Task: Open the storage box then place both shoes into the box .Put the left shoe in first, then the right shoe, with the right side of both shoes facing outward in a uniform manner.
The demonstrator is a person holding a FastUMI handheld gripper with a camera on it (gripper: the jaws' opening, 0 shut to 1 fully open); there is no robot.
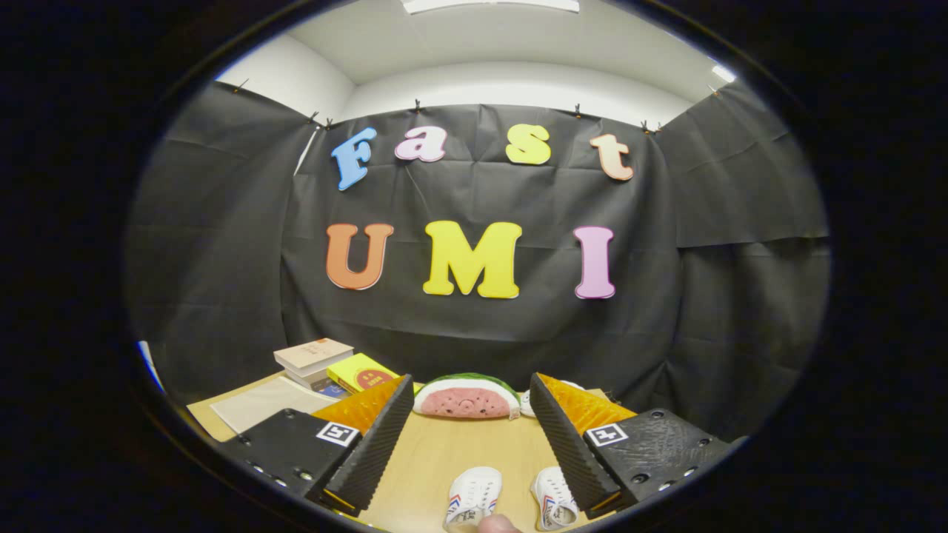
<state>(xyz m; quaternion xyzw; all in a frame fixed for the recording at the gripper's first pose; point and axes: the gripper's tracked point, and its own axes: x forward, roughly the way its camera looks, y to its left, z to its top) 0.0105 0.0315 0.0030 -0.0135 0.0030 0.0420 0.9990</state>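
Two small white shoes with red and blue side stripes stand side by side on the wooden table, toes pointing away from me: one shoe [472, 498] lies between my fingers, the other shoe [554, 501] sits close against the right finger. My gripper [470, 400] is open wide above the table, and nothing is held between its fingers. A fingertip of a person [495, 524] shows just behind the shoes.
A watermelon-slice plush [466, 397] lies beyond the fingertips at the table's far edge, with a white object [527, 403] next to it. A stack of books [315, 359], a yellow book [361, 372] and a sheet of paper [266, 402] lie to the far left.
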